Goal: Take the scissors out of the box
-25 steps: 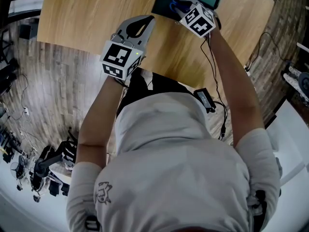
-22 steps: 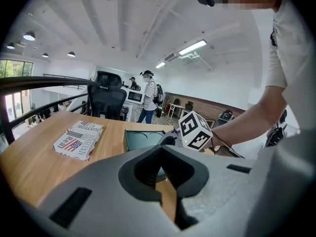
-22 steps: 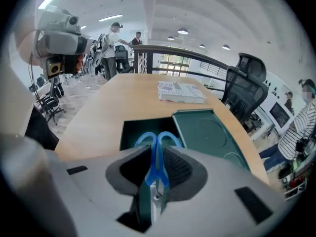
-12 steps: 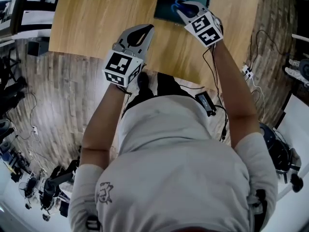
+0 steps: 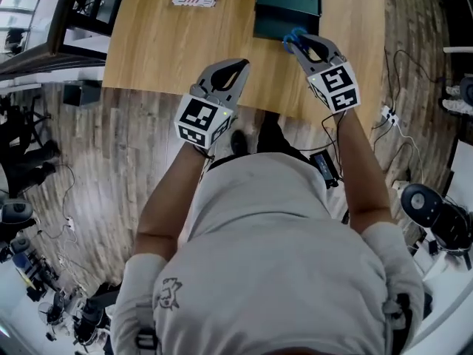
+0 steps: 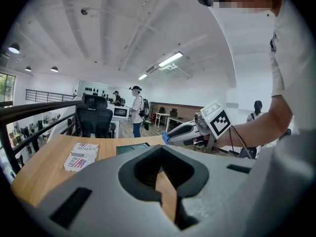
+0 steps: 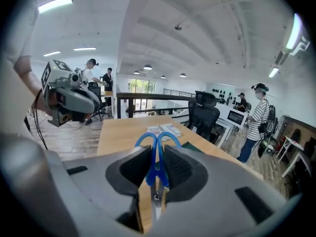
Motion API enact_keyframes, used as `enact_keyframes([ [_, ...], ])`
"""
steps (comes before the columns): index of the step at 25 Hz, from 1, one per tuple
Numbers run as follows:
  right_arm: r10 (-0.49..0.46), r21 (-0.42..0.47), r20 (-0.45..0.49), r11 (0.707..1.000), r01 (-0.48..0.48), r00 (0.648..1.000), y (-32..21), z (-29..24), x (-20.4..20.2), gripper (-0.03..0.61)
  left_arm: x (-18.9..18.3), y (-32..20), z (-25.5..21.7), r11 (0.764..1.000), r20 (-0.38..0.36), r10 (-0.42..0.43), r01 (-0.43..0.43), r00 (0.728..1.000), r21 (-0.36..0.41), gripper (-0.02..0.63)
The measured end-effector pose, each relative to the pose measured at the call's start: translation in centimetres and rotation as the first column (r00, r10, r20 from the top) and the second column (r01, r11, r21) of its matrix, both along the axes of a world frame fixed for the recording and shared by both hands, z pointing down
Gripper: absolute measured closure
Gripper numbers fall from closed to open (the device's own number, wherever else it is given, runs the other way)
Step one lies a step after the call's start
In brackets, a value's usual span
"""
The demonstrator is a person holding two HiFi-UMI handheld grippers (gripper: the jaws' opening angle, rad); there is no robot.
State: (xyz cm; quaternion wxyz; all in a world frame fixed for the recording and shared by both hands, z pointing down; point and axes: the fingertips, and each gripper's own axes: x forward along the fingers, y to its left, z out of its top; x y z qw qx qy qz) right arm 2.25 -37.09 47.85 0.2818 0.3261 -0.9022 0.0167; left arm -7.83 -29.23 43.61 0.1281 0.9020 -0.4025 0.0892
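**A:** While the right gripper (image 7: 157,154) was clamped on the blue-handled steel scissors (image 7: 159,137), what could have gone wrong?

**B:** Its pads pinched only the thin handle stems near the pivot, with the loops pointing away. I judged the scissors might swivel or slip, then drop onto the light wooden table (image 5: 162,43) or back into the dark green rectangular box (image 5: 288,6). The left gripper (image 6: 160,152), jaws together and empty, sat well apart at lower left.

**A:** What did each view add?

**B:** The right gripper view showed the pinch. The head view placed the scissors just below the box's lower edge, right of centre, apparently out of it. The left gripper view showed a flag-printed leaflet (image 6: 81,155).
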Motion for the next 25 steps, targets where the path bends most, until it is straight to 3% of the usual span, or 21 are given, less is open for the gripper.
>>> enact_keyframes([
  [13,0.146,0.040,0.201,0.987,-0.157,0.969,13.5,-4.6,-0.5,0.489,-1.2,9.6,-1.5,0.994,-0.022,0.107,-0.107,0.994,0.038,0.609],
  [25,0.163,0.060,0.272,0.981,-0.185,0.948,20.3,-7.8,3.9,0.489,0.5,14.3,-3.9,0.994,-0.038,0.094,-0.092,0.995,0.061,0.609],
])
